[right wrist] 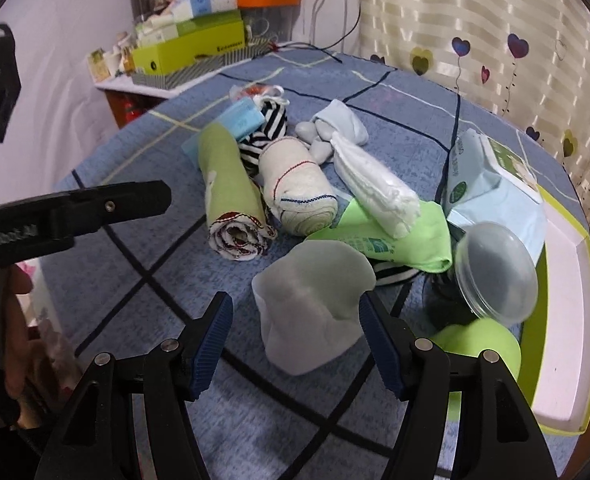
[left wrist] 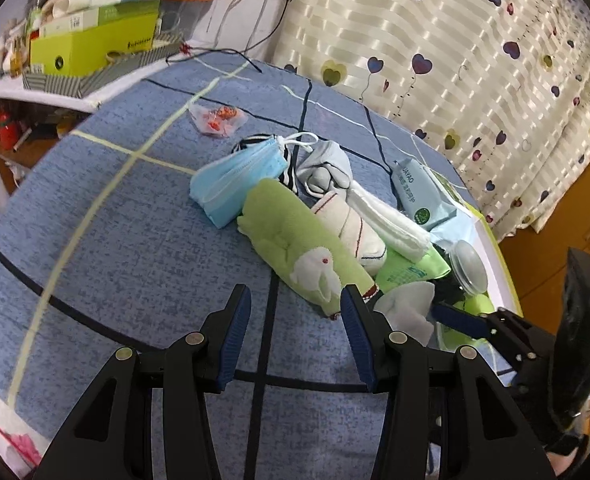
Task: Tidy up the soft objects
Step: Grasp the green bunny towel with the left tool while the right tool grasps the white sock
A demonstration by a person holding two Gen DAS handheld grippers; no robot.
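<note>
Risk: my right gripper point(right wrist: 295, 344), open, nothing held, may push pale floppy pad point(right wrist: 311, 300) into lid point(right wrist: 495, 272); left gripper point(left wrist: 295, 336) also open, empty, beside green towel point(left wrist: 295, 248).

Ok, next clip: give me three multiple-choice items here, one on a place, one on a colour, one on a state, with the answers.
1. Where does the rolled green towel lie?
A. on the blue bedspread
B. in a drawer
C. on the floor

2. What colour is the face mask?
A. red
B. light blue
C. black

3. How is the right gripper?
A. shut on a bottle
B. open, around a pale sock
C. out of view

Answers: 1 A, it rests on the checked cover; 2 B, pale blue pleats; 3 B, its jaws stand apart either side of the sock.
</note>
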